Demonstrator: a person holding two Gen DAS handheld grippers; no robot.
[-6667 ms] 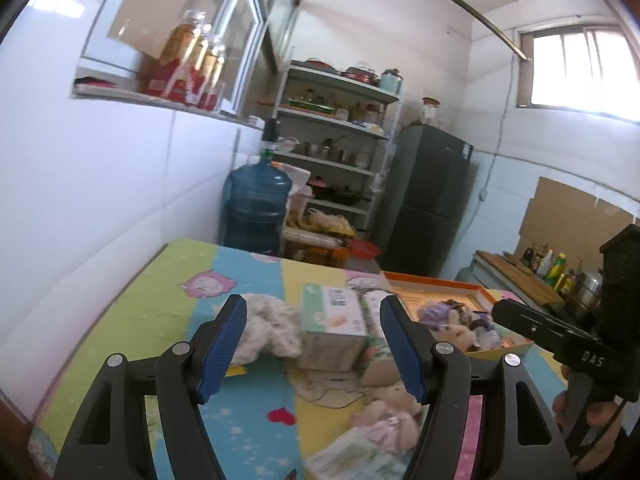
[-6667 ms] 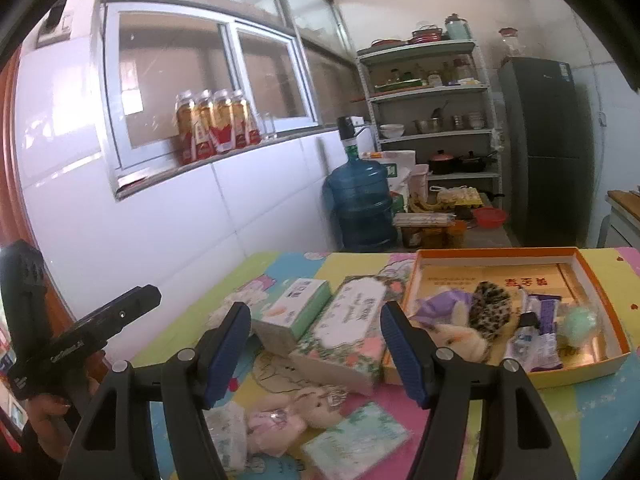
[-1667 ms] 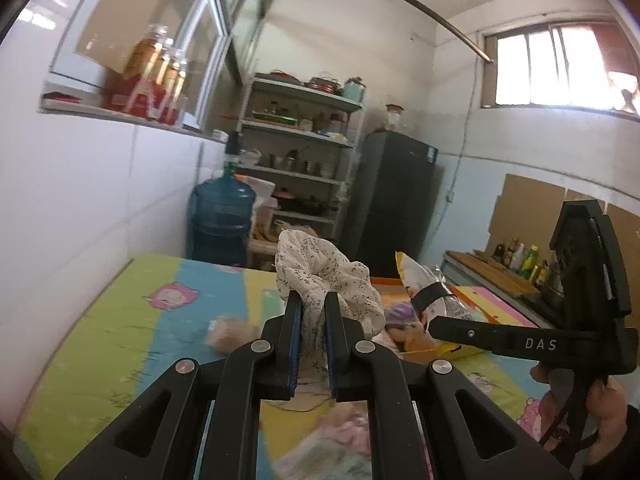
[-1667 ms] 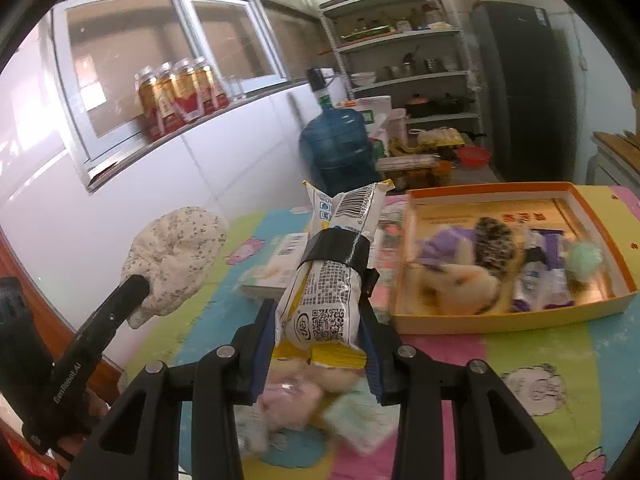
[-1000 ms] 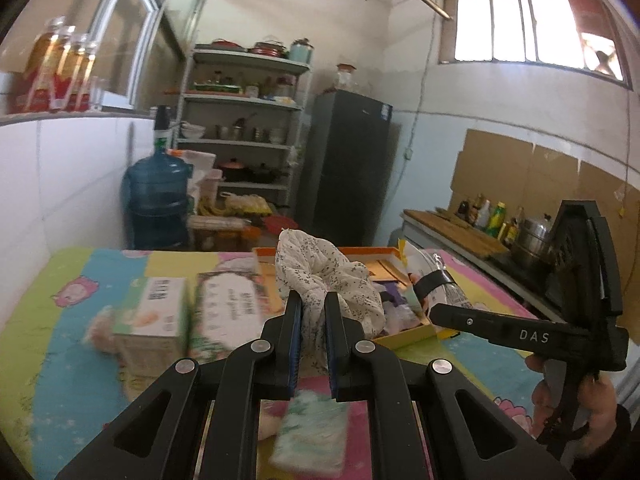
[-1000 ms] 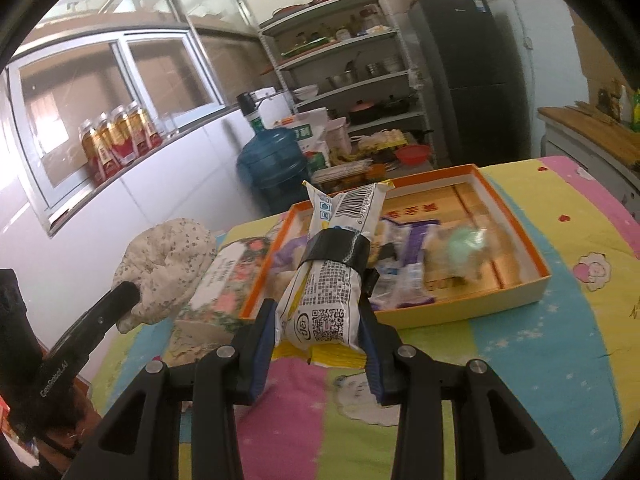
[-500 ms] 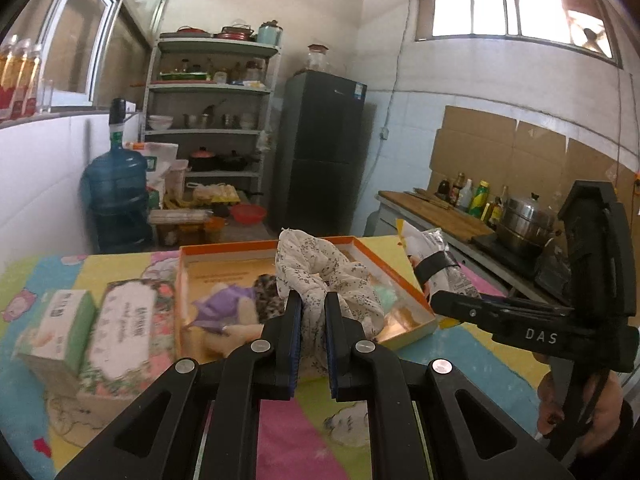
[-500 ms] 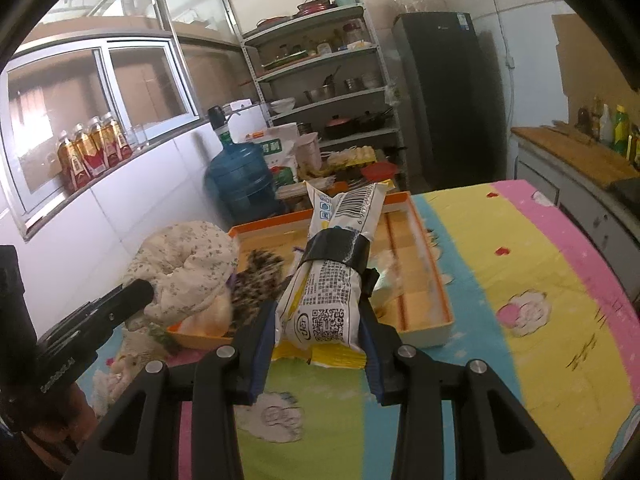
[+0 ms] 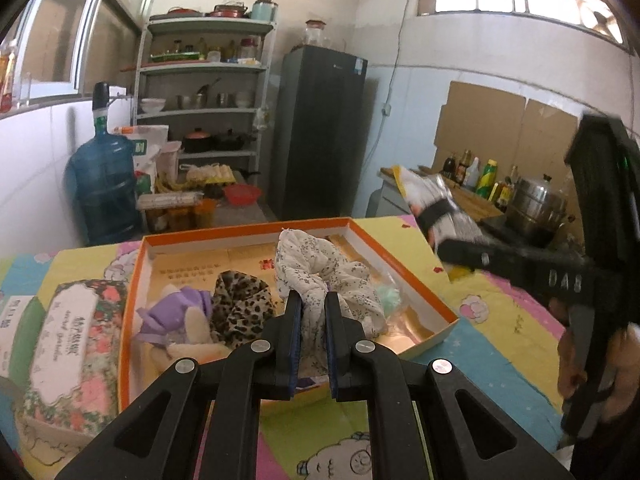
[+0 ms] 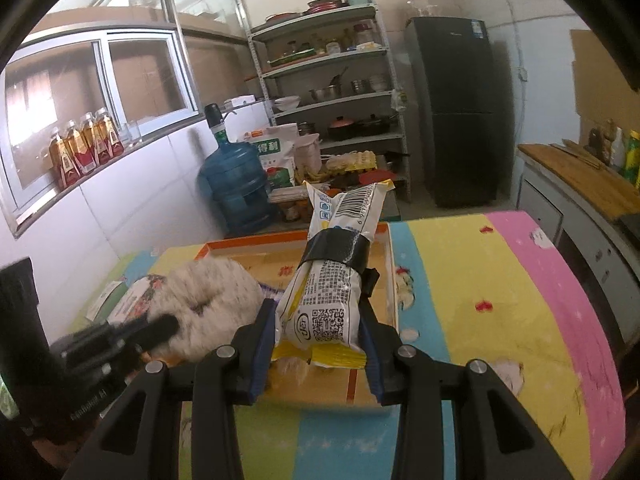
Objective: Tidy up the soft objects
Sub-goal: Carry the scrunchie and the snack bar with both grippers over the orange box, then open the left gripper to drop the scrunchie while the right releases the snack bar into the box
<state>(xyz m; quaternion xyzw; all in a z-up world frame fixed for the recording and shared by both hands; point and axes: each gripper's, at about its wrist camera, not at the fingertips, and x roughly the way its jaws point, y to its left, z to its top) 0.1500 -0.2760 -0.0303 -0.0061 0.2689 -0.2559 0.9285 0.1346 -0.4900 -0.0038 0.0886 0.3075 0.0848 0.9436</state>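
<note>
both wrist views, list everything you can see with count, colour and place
orange box: 1, orange rim, on the table
floral cloth: 1, white speckled, in left gripper
snack packet: 1, white and yellow, black band, in right gripper
leopard scrunchie: 1, brown spotted, in box
purple soft toy: 1, in box, left side
tissue box: 1, floral, left of orange box
water jug: 1, blue, on the floor
fridge: 1, dark, back wall
left gripper: black, shut on cloth
right gripper: black, shut on packet
</note>
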